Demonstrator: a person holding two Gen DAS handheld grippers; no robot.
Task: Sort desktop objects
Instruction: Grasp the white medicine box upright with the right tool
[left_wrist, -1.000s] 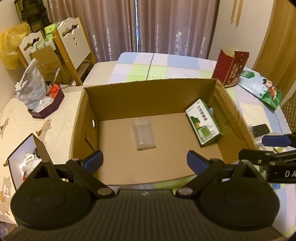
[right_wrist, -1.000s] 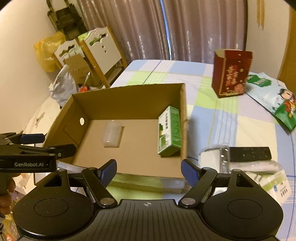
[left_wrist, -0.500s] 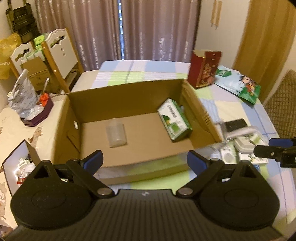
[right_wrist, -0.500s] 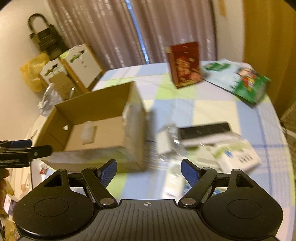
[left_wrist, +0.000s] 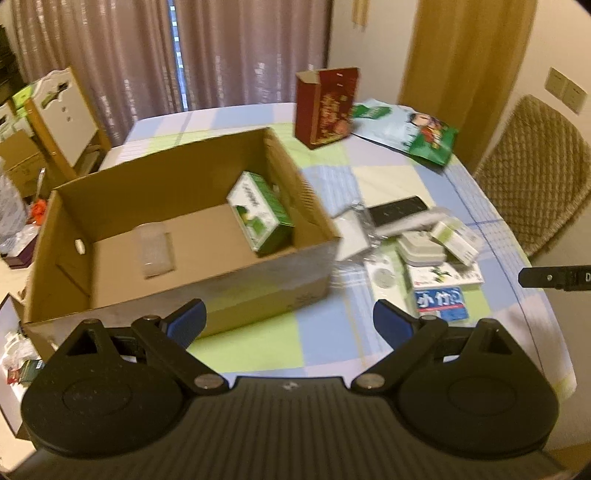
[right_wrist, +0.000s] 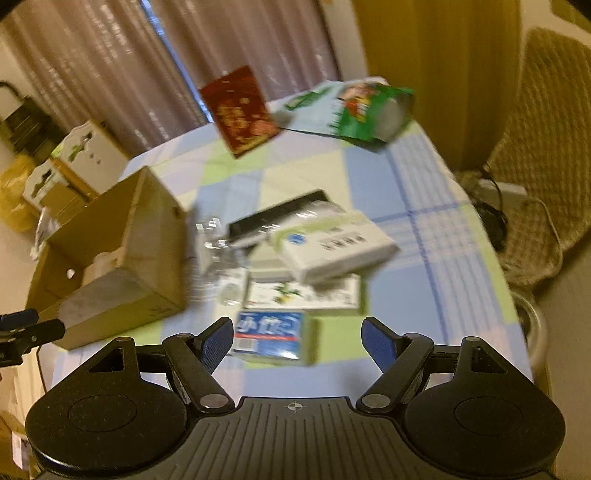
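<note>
Hovering with jaws wide and empty, the right gripper (right_wrist: 297, 341) lines up over the blue box (right_wrist: 271, 338) (nearest of the pile beside the cardboard box (left_wrist: 177, 258)); the left gripper (left_wrist: 290, 325), likewise open, waits empty.

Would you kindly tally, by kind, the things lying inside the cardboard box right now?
Green-and-white carton: 1
Translucent plastic container: 1
Total inside the cardboard box: 2
</note>
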